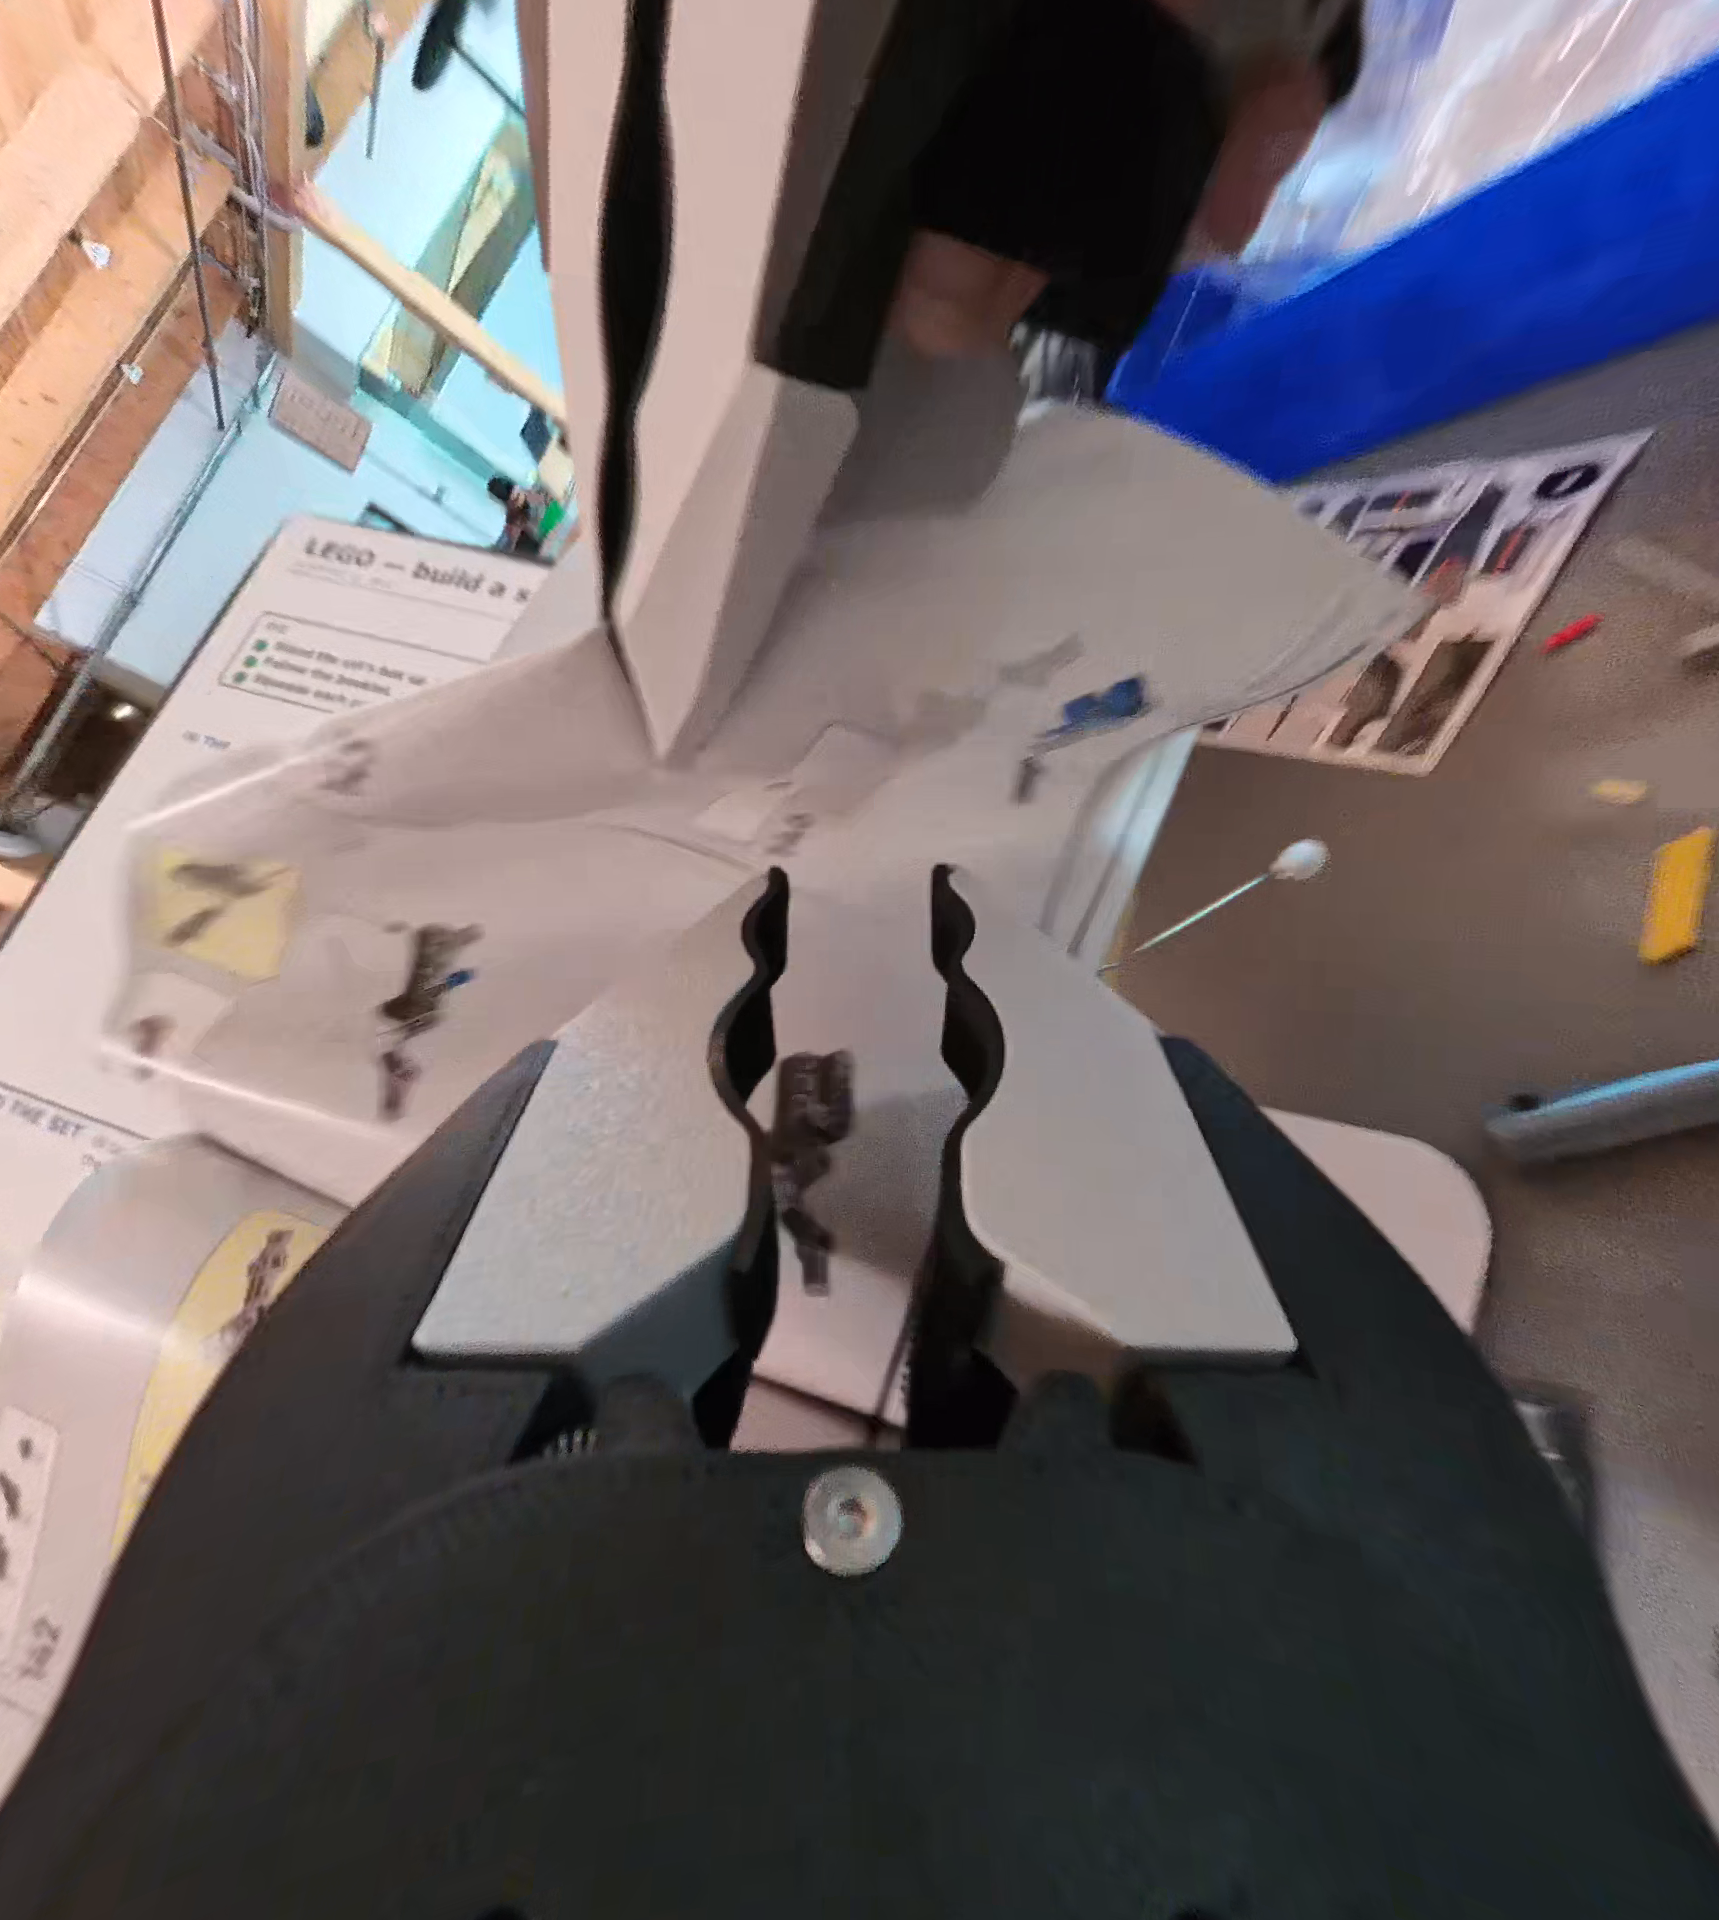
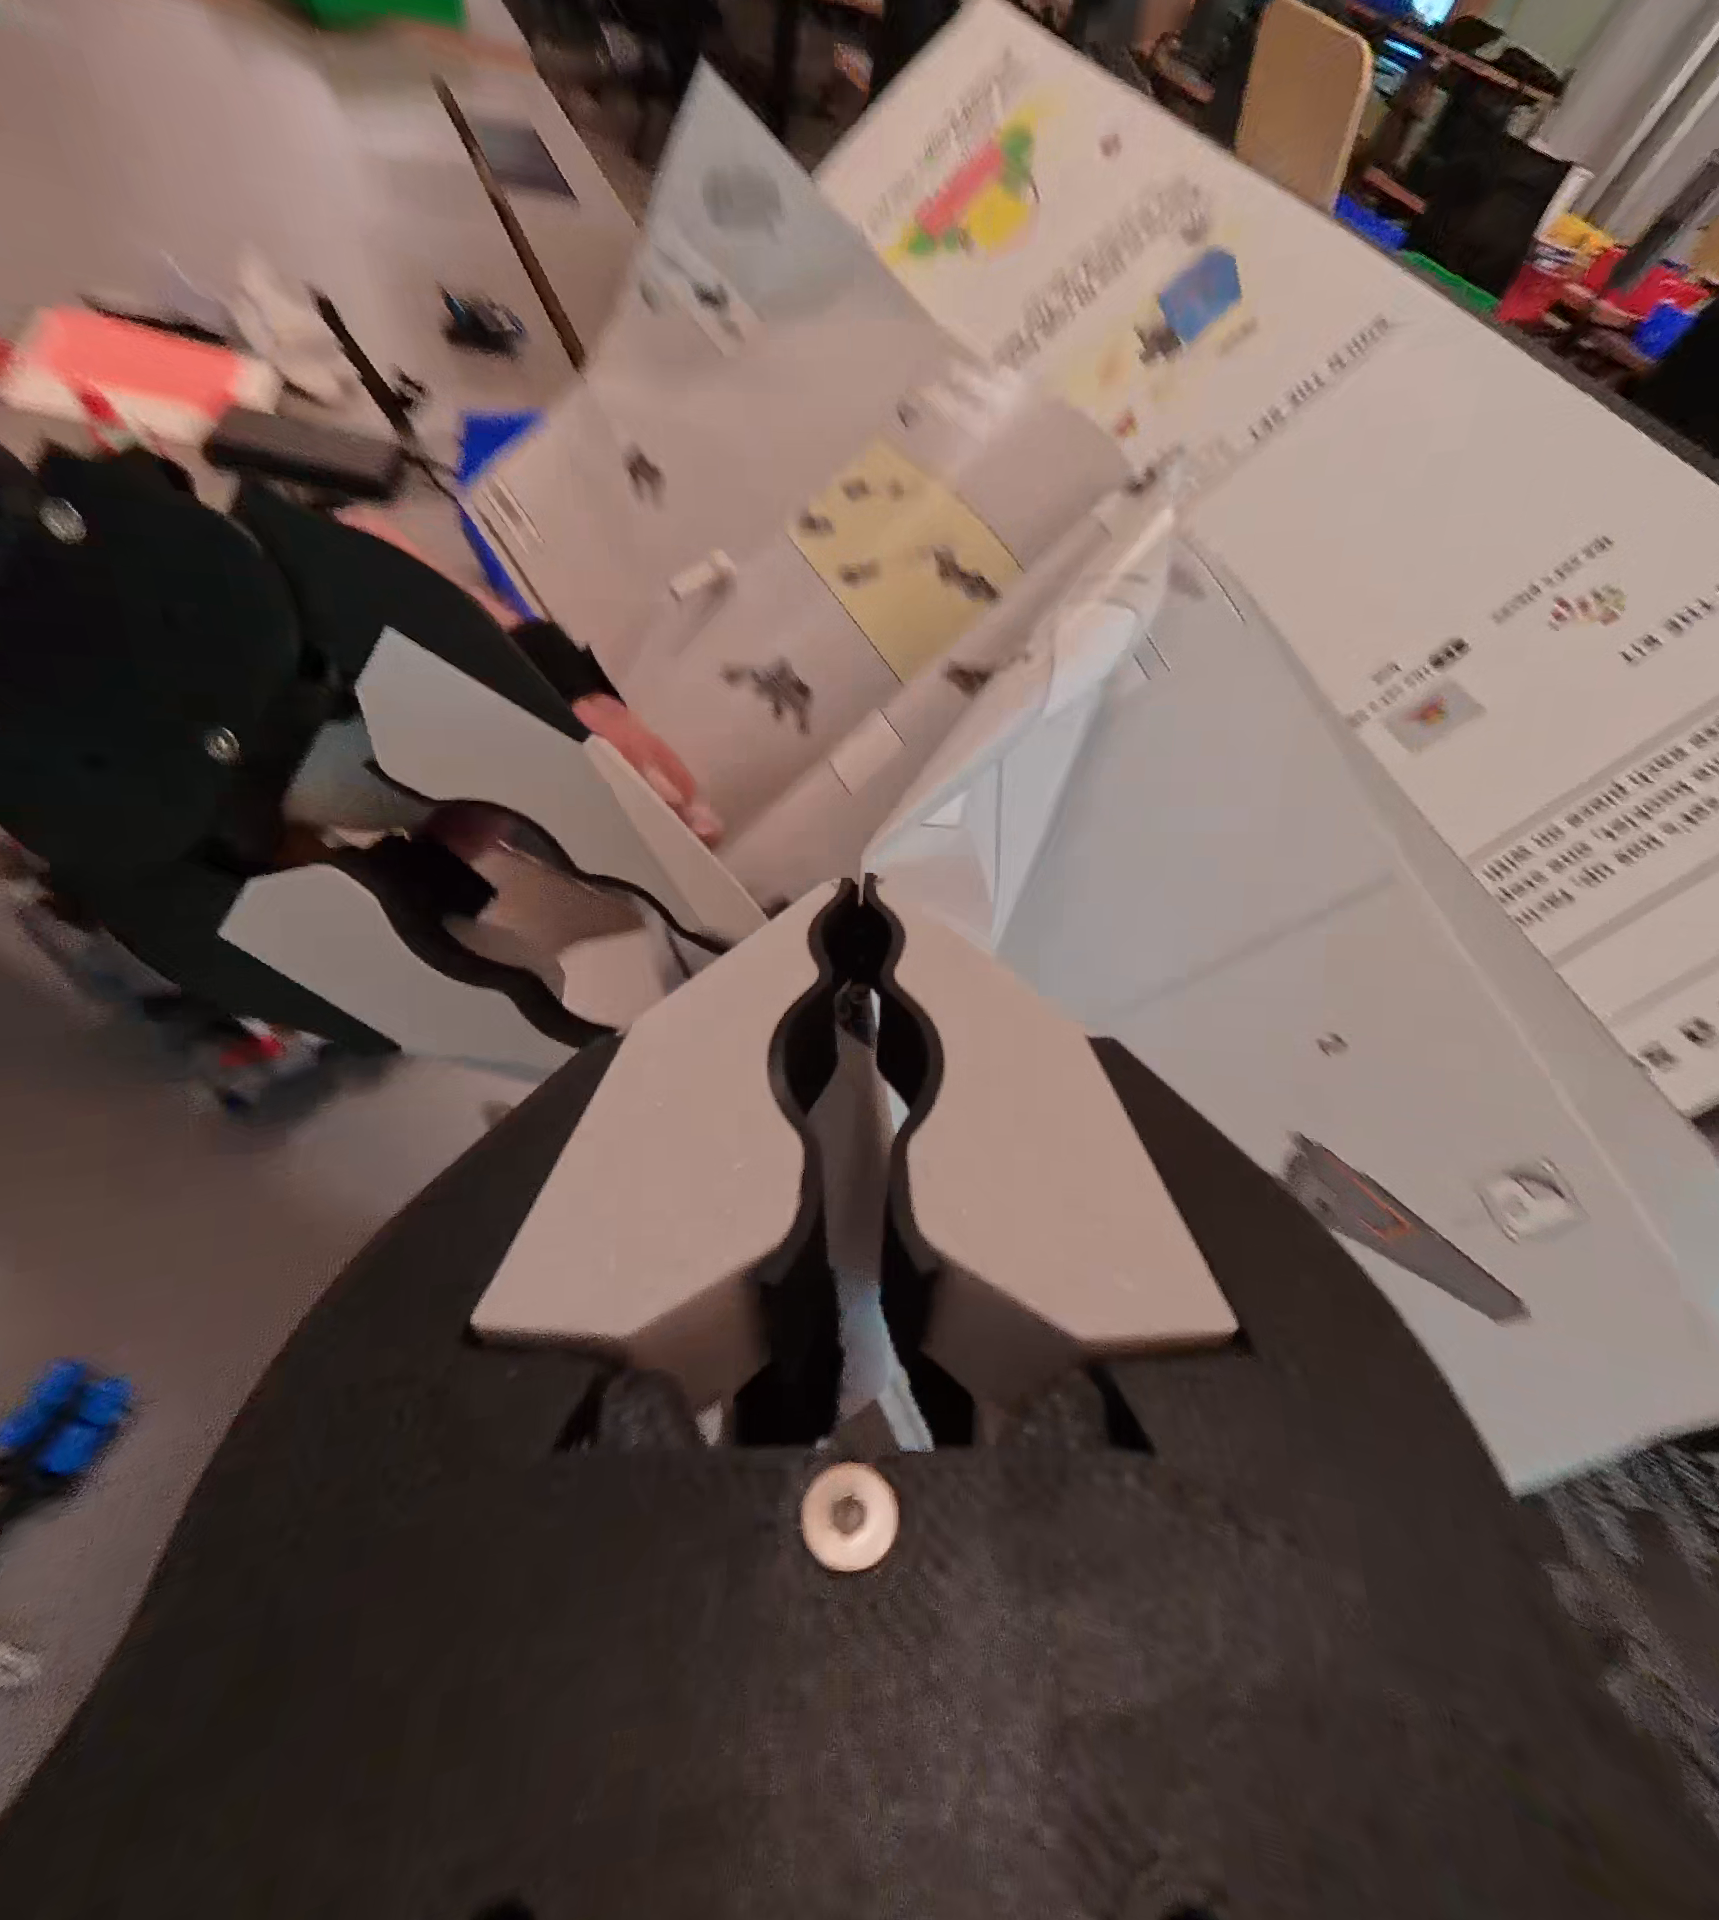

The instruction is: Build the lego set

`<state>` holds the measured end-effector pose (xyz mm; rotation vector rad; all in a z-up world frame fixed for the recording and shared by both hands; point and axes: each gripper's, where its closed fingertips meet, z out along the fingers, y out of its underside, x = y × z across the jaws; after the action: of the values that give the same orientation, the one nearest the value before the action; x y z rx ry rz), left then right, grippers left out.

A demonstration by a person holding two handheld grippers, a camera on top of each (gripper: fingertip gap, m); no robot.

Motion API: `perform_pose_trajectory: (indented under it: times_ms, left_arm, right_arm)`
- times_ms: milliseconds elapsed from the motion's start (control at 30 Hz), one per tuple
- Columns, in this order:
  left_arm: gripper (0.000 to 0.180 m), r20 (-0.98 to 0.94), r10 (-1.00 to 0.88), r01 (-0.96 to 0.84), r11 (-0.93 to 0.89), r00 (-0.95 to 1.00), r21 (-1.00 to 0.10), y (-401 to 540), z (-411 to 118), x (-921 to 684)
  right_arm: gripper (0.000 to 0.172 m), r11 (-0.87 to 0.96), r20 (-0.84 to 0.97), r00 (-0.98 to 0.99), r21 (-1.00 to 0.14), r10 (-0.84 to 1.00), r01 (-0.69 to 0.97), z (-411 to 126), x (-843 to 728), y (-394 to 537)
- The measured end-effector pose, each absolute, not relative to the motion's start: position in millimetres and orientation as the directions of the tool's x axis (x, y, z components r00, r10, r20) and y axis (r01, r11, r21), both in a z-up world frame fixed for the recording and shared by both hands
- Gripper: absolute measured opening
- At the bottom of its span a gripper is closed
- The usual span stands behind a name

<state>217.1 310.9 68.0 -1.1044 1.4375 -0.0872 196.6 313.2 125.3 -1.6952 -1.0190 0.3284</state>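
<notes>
1. The right gripper [image 2: 860, 883] has its fingers closed to the tips on the edge of a white booklet page [image 2: 1094, 831]; the sheet runs back between the fingers, pinched so that it stands lifted off the pages under it rather than lying flat.
2. The left gripper [image 1: 860, 878] has its fingers parted with a clear gap; nothing is pressed between them; printed paper shows through the gap below, and the lifted page [image 1: 938, 644] curves just ahead of the tips; it is nearest to that page but grips nothing.
3. In the left wrist view the right gripper's fingers [image 1: 689, 416] come down from above onto the raised page, which would explain its arched, hanging shape.
4. The instruction booklet [image 2: 834, 582] lies open against a large white printed board [image 2: 1457, 520]; the board seems to serve as a backing for it.
5. Loose small parts sit apart on the grey worktop [image 1: 1457, 1039]: a yellow piece [image 1: 1678, 896], a white-headed pin [image 1: 1296, 860], a blue piece [image 2: 60, 1403].
</notes>
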Motion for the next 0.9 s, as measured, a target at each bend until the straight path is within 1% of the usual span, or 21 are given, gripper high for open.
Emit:
perform_pose_trajectory:
  times_ms: [67,133,233,267,333,400,500,567,667,700,733,767,833,900]
  left_arm:
    - [0.03,-0.689,-0.684,-0.489,0.528,0.239,-0.694,295,78,204]
    - [0.035,-0.637,-0.726,-0.418,0.509,0.261,-0.752,278,91,187]
    - [0.043,-0.543,-0.787,-0.308,0.459,0.293,-0.833,255,112,157]
    - [0.049,-0.503,-0.812,-0.269,0.434,0.296,-0.86,247,119,148]
    - [0.058,-0.471,-0.817,-0.263,0.399,0.333,-0.878,240,127,130]
    - [0.072,-0.515,-0.763,-0.322,0.411,0.391,-0.853,242,129,111]
    - [0.084,-0.572,-0.679,-0.404,0.413,0.461,-0.816,245,125,88]
    - [0.095,-0.654,-0.569,-0.508,0.419,0.499,-0.752,255,117,73]
    - [0.099,-0.75,-0.415,-0.629,0.412,0.514,-0.659,270,104,52]
    - [0.1,-0.784,-0.351,-0.669,0.41,0.512,-0.621,276,102,43]
    - [0.094,-0.792,-0.316,-0.673,0.416,0.523,-0.611,278,102,37]
    - [0.084,-0.789,-0.285,-0.668,0.422,0.544,-0.613,281,104,31]
    - [0.074,-0.837,-0.157,-0.735,0.413,0.524,-0.538,291,108,19]
    - [0.045,-0.854,-0.099,-0.745,0.444,0.511,-0.497,292,111,18]
  right_arm:
    - [0.0,-0.058,0.183,0.574,-0.925,0.798,0.376,140,175,305]
    - [0.0,-0.068,0.135,0.562,-0.943,0.816,0.325,150,154,302]
    - [0.0,-0.061,0.101,0.552,-0.962,0.828,0.267,164,121,301]
    - [0.0,-0.055,0.1,0.55,-0.965,0.829,0.258,168,110,301]
    - [0.0,-0.049,0.093,0.561,-0.971,0.823,0.233,176,89,306]
    - [0.0,-0.059,0.076,0.572,-0.975,0.817,0.215,181,68,312]
    - [0.0,-0.081,0.056,0.598,-0.976,0.799,0.2,182,39,324]
    - [0.0,-0.098,0.047,0.615,-0.975,0.787,0.2,182,25,331]
    - [0.0,-0.125,0.026,0.634,-0.973,0.773,0.192,182,13,341]
    - [0.0,-0.133,0.023,0.639,-0.972,0.769,0.194,182,10,343]
    - [0.0,-0.139,0.022,0.646,-0.97,0.763,0.197,181,9,345]
    - [0.0,-0.146,0.02,0.652,-0.969,0.758,0.2,180,7,346]
    - [0.0,-0.157,0.016,0.656,-0.966,0.754,0.204,178,5,349]
    - [0.0,-0.167,0.005,0.658,-0.966,0.753,0.198,178,4,351]
